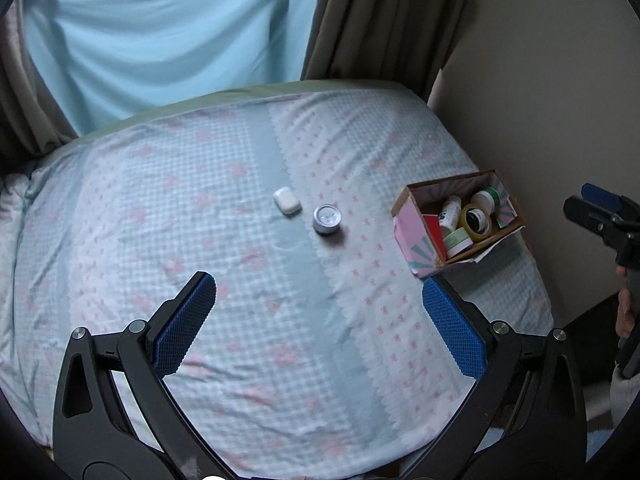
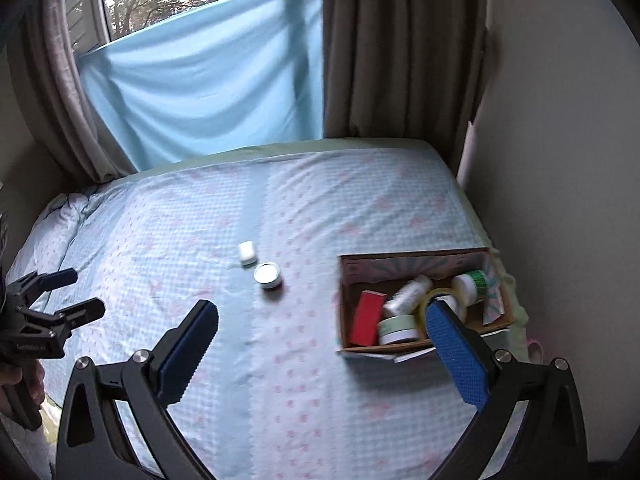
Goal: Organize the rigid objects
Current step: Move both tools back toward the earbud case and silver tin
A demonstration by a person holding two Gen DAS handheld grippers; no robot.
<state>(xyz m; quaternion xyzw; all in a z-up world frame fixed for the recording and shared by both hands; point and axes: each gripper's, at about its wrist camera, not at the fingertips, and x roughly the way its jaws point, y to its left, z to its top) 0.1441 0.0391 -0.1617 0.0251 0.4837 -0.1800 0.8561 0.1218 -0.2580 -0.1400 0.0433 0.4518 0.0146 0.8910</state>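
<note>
A white earbud case (image 1: pixel 287 200) (image 2: pixel 246 252) and a small round silver tin (image 1: pixel 327 219) (image 2: pixel 267 274) lie side by side in the middle of the bed. A cardboard box (image 1: pixel 412 240) (image 2: pixel 344 304) stands near the bed's right edge. It holds a red block (image 2: pixel 367 318), a white bottle (image 2: pixel 408 292), a roll of clear tape (image 1: pixel 476 220), and round jars. My left gripper (image 1: pixel 319 296) hovers open over the near bedsheet, nothing between its pads. My right gripper (image 2: pixel 322 322) is open too, its right finger in front of the box.
The bed (image 1: pixel 240 320) has a pale blue and pink patterned sheet. Brown curtains (image 2: pixel 400 48) and a light blue cloth (image 2: pixel 208 92) hang behind it over a window. A wall (image 2: pixel 560 200) runs close along the right side. A crumpled quilt (image 2: pixel 68 208) sits at the far left.
</note>
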